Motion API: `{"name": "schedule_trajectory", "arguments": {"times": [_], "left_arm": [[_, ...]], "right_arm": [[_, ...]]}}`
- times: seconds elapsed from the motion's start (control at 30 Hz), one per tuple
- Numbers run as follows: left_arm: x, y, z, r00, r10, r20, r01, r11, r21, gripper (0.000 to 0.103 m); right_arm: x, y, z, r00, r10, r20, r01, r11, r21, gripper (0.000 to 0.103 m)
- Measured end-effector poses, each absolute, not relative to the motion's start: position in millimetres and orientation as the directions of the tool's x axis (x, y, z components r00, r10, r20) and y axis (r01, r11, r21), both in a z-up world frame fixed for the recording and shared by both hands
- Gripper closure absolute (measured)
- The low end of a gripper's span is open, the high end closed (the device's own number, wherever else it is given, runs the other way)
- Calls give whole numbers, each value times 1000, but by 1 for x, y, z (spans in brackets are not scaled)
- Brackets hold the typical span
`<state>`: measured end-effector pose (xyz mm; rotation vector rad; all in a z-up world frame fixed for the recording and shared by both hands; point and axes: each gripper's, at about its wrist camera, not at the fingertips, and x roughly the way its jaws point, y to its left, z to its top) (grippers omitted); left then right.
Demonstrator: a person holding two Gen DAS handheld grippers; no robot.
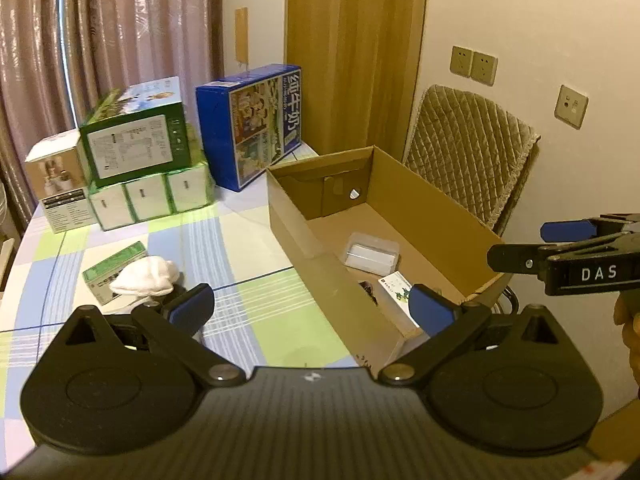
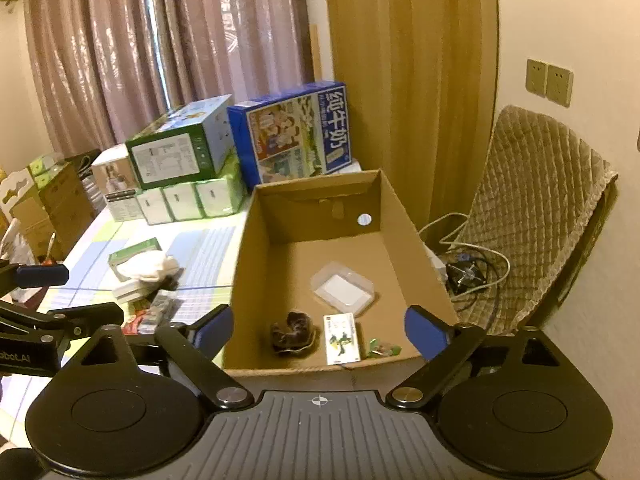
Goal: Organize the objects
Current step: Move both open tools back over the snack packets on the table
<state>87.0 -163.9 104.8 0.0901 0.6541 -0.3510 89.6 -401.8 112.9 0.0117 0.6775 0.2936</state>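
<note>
The open cardboard box [image 2: 280, 248] sat on the checked surface [image 1: 224, 248], just ahead of the right claw [image 2: 319, 332], spread wide and empty. Inside lay a clear plastic case [image 2: 343, 289], a dark pouch [image 2: 291, 333] and a small card packet [image 2: 341, 338]. The left claw [image 1: 310, 306], also wide and empty, hung beside the box's near corner; a white cloth [image 1: 146, 277] lay left of it.
</note>
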Motion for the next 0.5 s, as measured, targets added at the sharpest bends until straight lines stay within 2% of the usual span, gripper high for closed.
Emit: {"name": "schedule_trajectory", "arguments": {"times": [0.3,0.5], "left_arm": [[68,-133,109,752,-268,-602,307,951,-39,1],[62,-109,108,759,-240,-606,270,962,-43,1]], "right_arm": [[74,-377,117,730,304,-612,-306,946,105,2],[68,-360,114,718,324,-616,-335,937,103,2]]}}
